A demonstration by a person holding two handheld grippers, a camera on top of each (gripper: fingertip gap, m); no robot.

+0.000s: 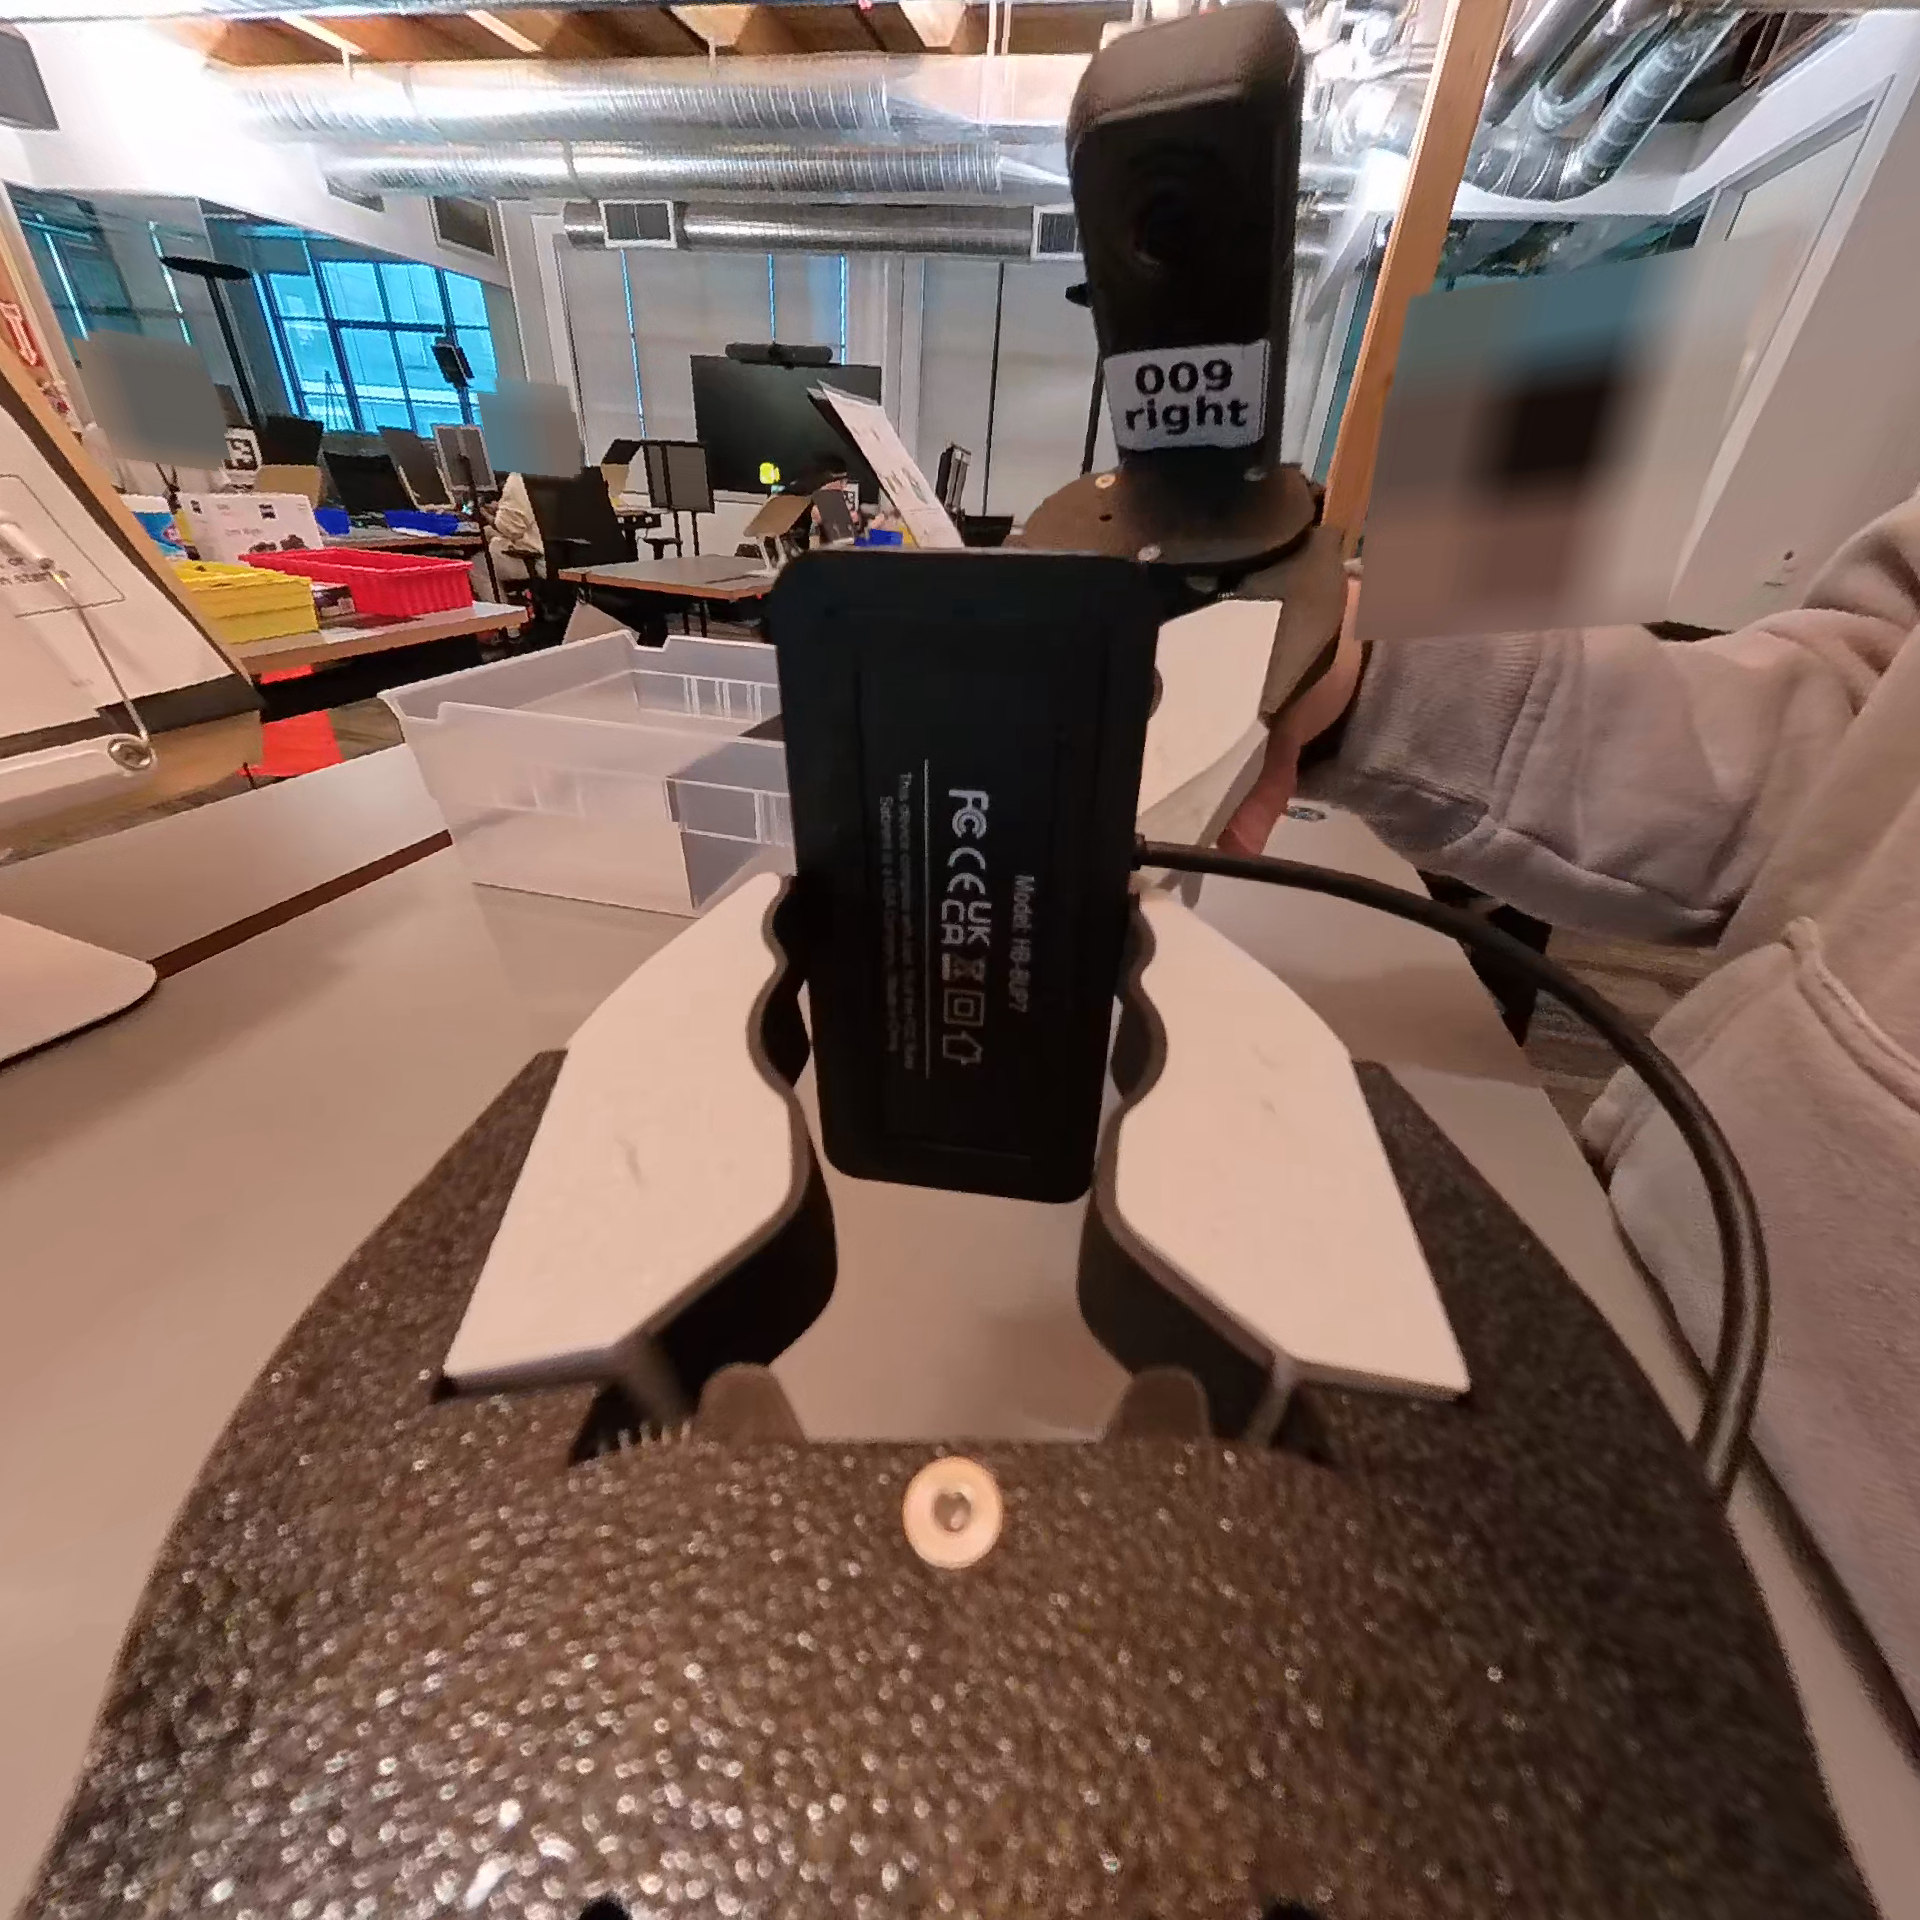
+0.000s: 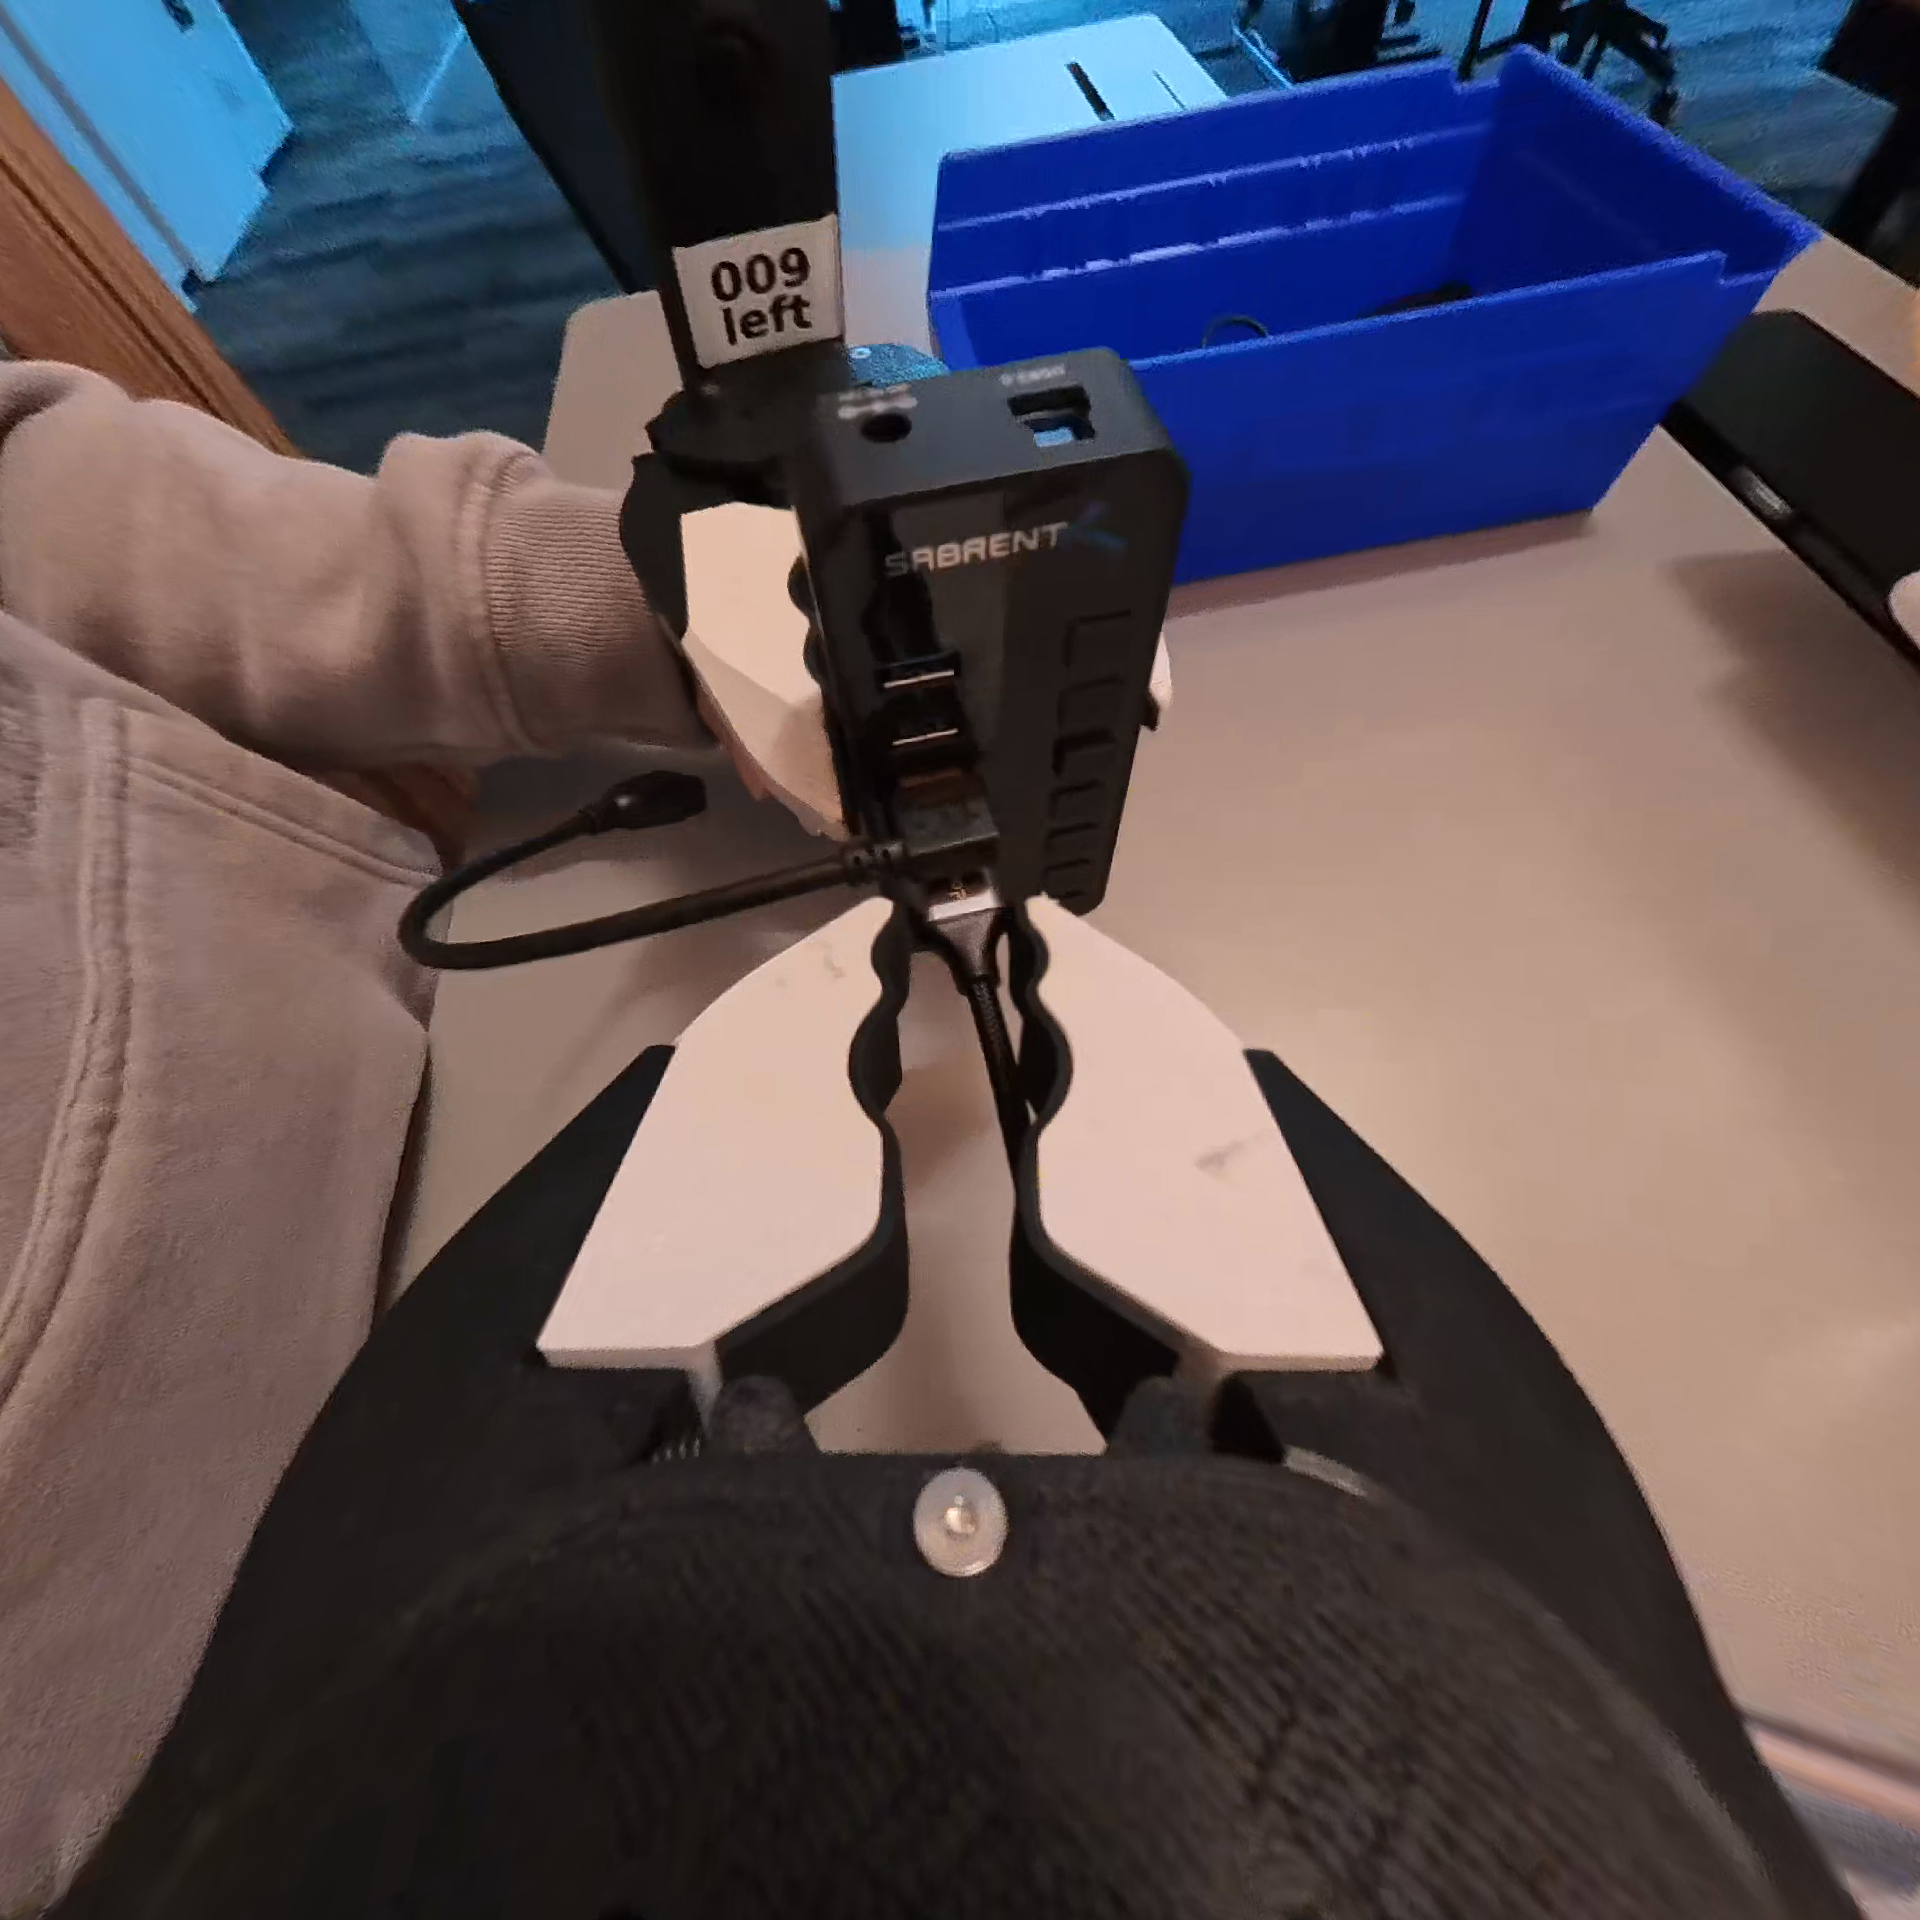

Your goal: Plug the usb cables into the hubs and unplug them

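My left gripper (image 1: 956,935) is shut on a black USB hub (image 1: 966,831) and holds it upright above the table, back side toward its camera. In the right wrist view the hub (image 2: 987,582) shows its port side. My right gripper (image 2: 961,925) is shut on a braided cable's silver USB plug (image 2: 961,896), right at the hub's lowest port; how deep it sits I cannot tell. A short black cable (image 2: 623,914) is plugged in just above it and loops left to a loose connector (image 2: 649,805). It also shows in the left wrist view (image 1: 1558,987).
A clear plastic bin (image 1: 582,748) stands behind the hub on the grey table (image 1: 312,1091). A blue divided bin (image 2: 1351,436) sits at the table's far side. A person's beige sleeves (image 2: 260,623) are close on the left. A dark flat device (image 2: 1808,468) lies at the right edge.
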